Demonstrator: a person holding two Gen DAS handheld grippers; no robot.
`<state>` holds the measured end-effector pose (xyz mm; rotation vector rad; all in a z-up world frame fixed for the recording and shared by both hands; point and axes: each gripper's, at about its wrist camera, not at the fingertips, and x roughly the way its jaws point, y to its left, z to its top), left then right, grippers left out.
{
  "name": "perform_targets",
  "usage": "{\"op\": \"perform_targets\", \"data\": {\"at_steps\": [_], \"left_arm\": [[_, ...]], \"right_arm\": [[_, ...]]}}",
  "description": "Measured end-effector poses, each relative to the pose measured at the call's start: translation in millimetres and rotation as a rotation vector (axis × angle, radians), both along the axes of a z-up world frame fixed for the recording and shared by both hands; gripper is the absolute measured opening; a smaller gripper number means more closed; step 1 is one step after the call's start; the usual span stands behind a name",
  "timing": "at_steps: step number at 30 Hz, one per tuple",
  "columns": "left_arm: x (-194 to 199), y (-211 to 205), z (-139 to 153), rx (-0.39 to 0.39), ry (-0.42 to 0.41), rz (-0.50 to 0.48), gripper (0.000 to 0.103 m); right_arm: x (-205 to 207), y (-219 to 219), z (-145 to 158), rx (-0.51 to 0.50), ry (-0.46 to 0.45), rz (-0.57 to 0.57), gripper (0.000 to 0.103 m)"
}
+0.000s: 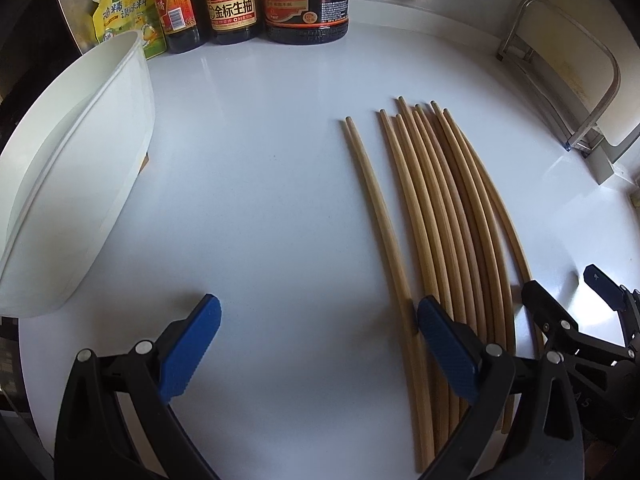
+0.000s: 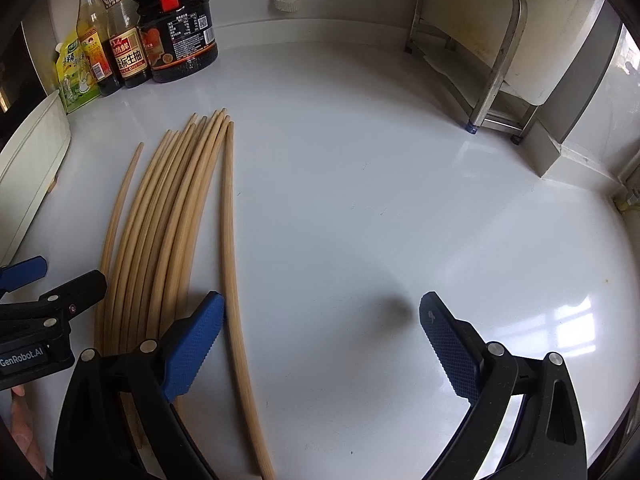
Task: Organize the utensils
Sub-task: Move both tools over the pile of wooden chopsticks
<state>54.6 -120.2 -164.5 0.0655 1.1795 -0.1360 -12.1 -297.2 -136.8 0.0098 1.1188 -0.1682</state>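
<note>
Both grippers are down low over the white bench (image 1: 260, 160) with their fingers spread wide, nothing pinched in either one.

The left gripper (image 1: 320, 344) has its blue-padded fingers (image 1: 192, 352) straddling bare bench mostly. Its right finger sits right at the near end of the chopsticks (image 1: 440, 220), touching or just over them, hard to call from the left wrist view. One loose chopstick (image 1: 376, 216) lies a bit apart from the bundle, just inside that right finger. Off past the left finger there's a white plastic container (image 1: 80, 168), tilted-looking thanks to the fisheye.

The right gripper (image 2: 320, 344) is the mirror of that: its left finger (image 2: 196, 340) is over the near ends of the bundle, and a single chopstick (image 2: 230, 240) runs just inside that finger, between the two pads. The rest of the gap is bare bench.

Straight ahead of the fingers along the back wall are sauce bottles (image 1: 232, 0) and a yellow-green seasoning pouch (image 1: 120, 12). Ahead and off beyond the right finger is a metal rack (image 2: 480, 60) holding a white board.
</note>
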Motion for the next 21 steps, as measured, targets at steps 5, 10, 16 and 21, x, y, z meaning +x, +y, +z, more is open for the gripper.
{"op": "perform_targets", "data": {"at_steps": [5, 10, 16, 21], "left_arm": [[-6, 0, 1, 0.018, -0.02, 0.014, 0.098], [-8, 7, 1, 0.015, -0.036, 0.022, 0.096], [-8, 5, 6, 0.012, -0.068, -0.005, 0.069], [-9, 3, 9, 0.009, -0.077, -0.034, 0.028]], "right_arm": [[-2, 2, 0, -0.025, -0.017, 0.014, 0.094], [1, 10, 1, -0.02, -0.032, 0.05, 0.086], [9, 23, 4, 0.017, -0.047, 0.097, 0.051], [15, 38, 7, -0.022, -0.032, 0.142, 0.007]]}}
